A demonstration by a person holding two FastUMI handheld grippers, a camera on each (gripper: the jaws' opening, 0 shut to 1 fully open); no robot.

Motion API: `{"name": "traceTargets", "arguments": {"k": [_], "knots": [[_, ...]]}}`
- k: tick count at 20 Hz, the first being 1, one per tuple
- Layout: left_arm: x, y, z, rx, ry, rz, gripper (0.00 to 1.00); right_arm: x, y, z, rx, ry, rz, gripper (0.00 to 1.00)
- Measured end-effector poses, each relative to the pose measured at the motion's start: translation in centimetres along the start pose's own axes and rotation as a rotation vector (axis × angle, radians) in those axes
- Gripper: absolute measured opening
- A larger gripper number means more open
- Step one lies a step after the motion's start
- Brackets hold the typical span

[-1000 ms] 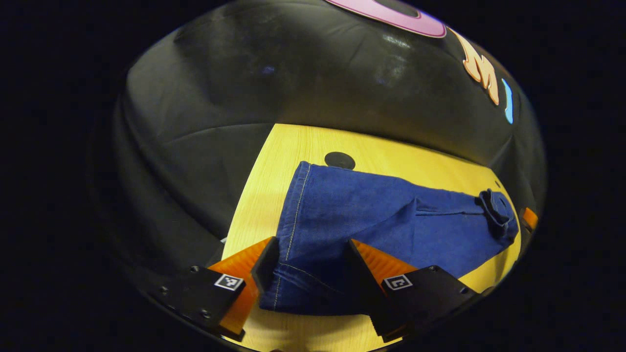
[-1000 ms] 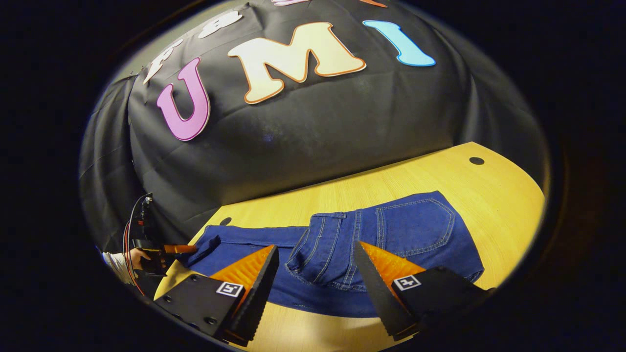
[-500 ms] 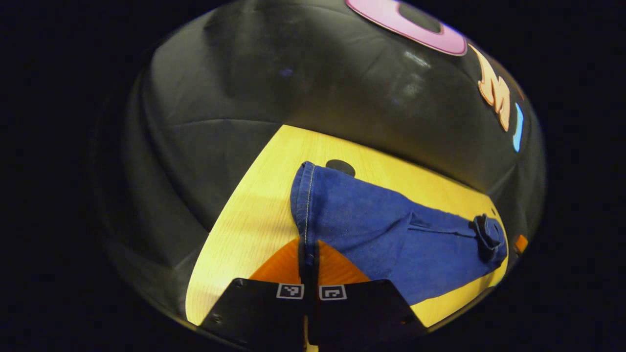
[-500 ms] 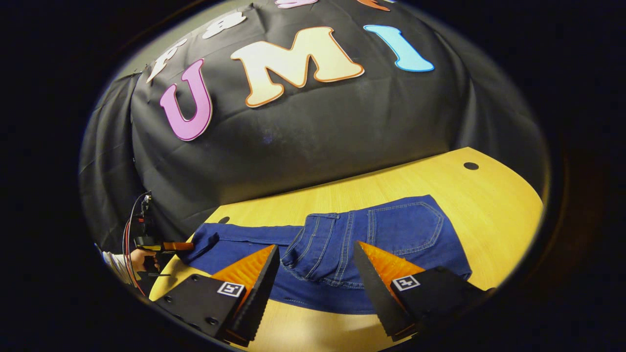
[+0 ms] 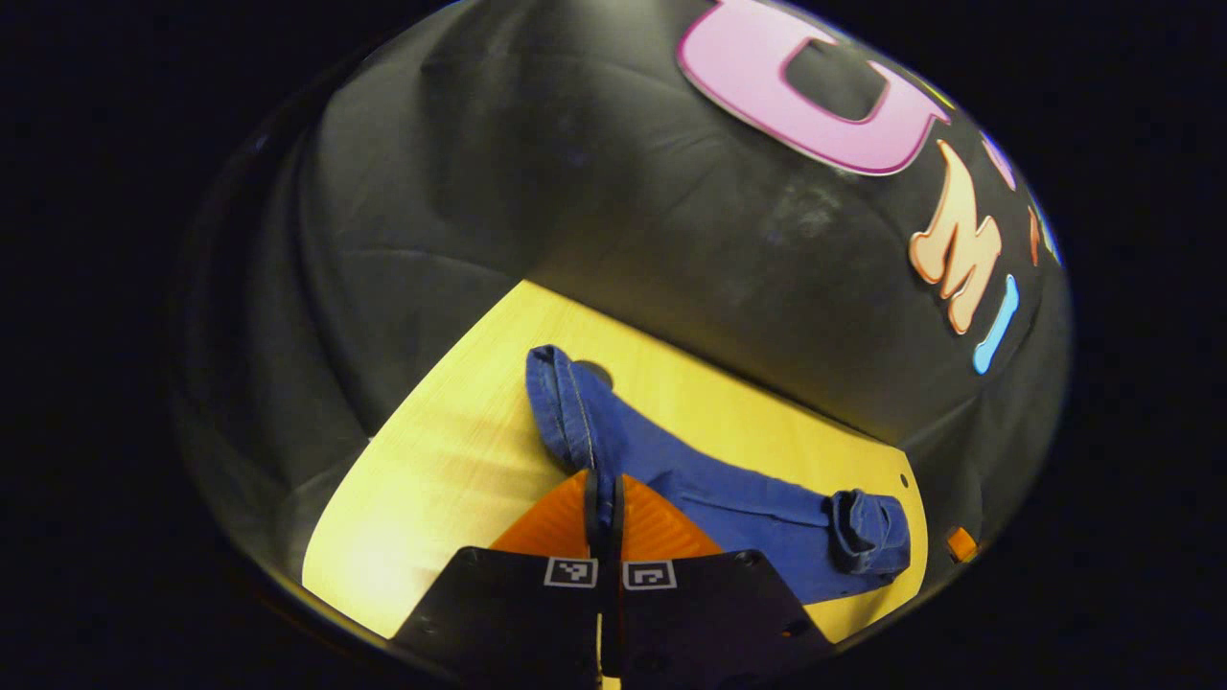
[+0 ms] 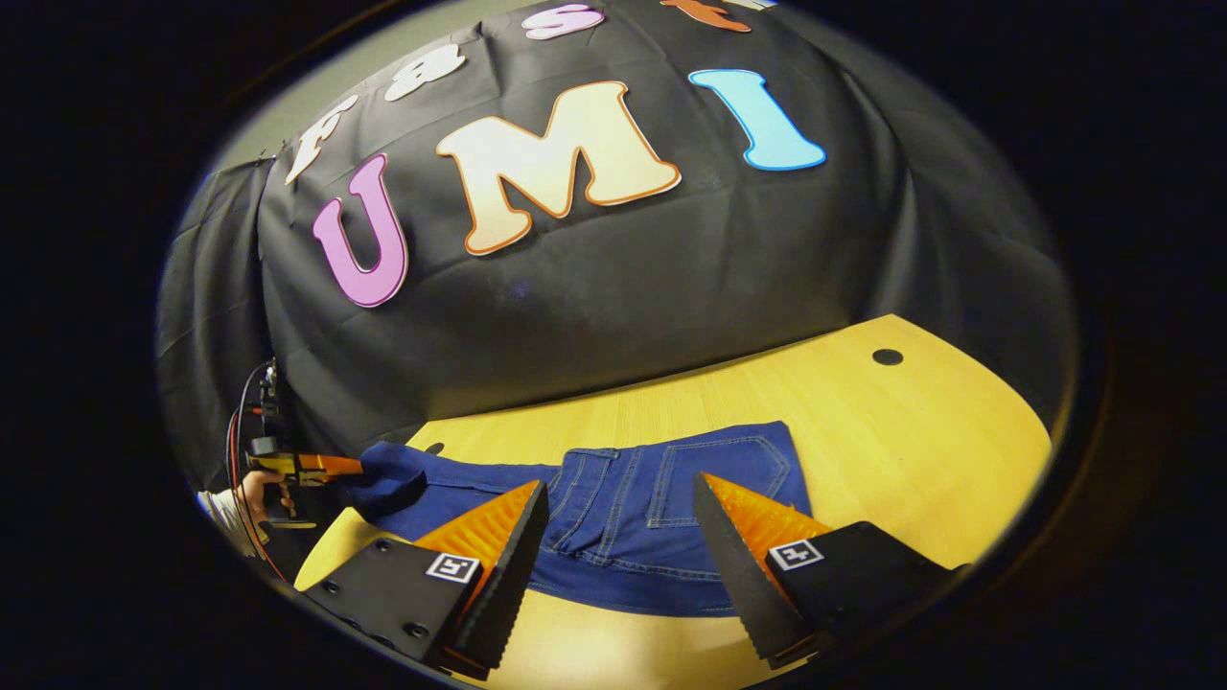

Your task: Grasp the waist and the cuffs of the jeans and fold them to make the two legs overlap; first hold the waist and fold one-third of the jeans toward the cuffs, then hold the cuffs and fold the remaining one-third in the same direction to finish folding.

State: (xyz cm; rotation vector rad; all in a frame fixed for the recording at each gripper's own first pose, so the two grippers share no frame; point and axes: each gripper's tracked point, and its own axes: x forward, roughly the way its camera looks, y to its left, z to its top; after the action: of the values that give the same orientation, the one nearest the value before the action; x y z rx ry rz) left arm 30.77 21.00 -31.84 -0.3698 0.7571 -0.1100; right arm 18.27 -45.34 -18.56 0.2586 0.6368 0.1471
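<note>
Left gripper view. My left gripper (image 5: 604,498) sits at the bottom centre with its two fingers (image 5: 592,503) pressed together on the denim at the cuffs (image 5: 566,412) of the jeans (image 5: 729,503). The pinched hem is raised off the table (image 5: 431,479), and the cuff edge curls upward and away from the fingertips. From the grip the folded legs run to the right across the light wooden surface and end in a bunched roll of cloth, the waist (image 5: 868,532), near the table's right edge. A dark round hole (image 5: 596,372) in the tabletop shows just behind the raised cuff. The rest of the garment lies flat on the wood.

Right gripper view. My right gripper (image 6: 618,551) hangs over the near edge of the jeans (image 6: 661,517) with its jaws spread wide, one finger (image 6: 508,556) on each side of the waist (image 6: 613,498); neither finger grips the cloth. I cannot tell whether the fingertips touch the denim. A back pocket (image 6: 719,479) faces up between the fingers, and the waistband lies folded over beside it. The legs stretch leftward to the far end of the table (image 6: 911,431), where the other gripper (image 6: 331,467), held in a hand (image 6: 257,489), has the cuffs (image 6: 388,474) lifted clear of the wood. A round hole (image 6: 887,356) marks the tabletop at the right, well apart from the garment.
</note>
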Motion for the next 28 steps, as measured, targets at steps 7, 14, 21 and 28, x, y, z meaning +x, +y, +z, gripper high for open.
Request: {"name": "traceTargets", "arguments": {"k": [7,14,21,28], "knots": [[-1.6,-12.5,0.8,0.107,-0.039,-0.122,0.00,-3.0,-2.5,2.5,-0.017,-0.015,0.029,0.93],[-2.1,-23.1,-0.2,0.171,-0.047,-0.221,0.00,-5.7,-5.9,3.9,0.001,-0.032,0.033,0.93],[-1.2,-33.7,-3.5,0.228,-0.014,-0.323,0.00,-9.0,-11.0,6.0,0.030,-0.076,-0.002,0.93],[1.1,-41.9,-9.6,0.291,0.033,-0.362,0.00,-11.6,-15.8,6.7,0.054,-0.083,-0.026,0.93]]}}
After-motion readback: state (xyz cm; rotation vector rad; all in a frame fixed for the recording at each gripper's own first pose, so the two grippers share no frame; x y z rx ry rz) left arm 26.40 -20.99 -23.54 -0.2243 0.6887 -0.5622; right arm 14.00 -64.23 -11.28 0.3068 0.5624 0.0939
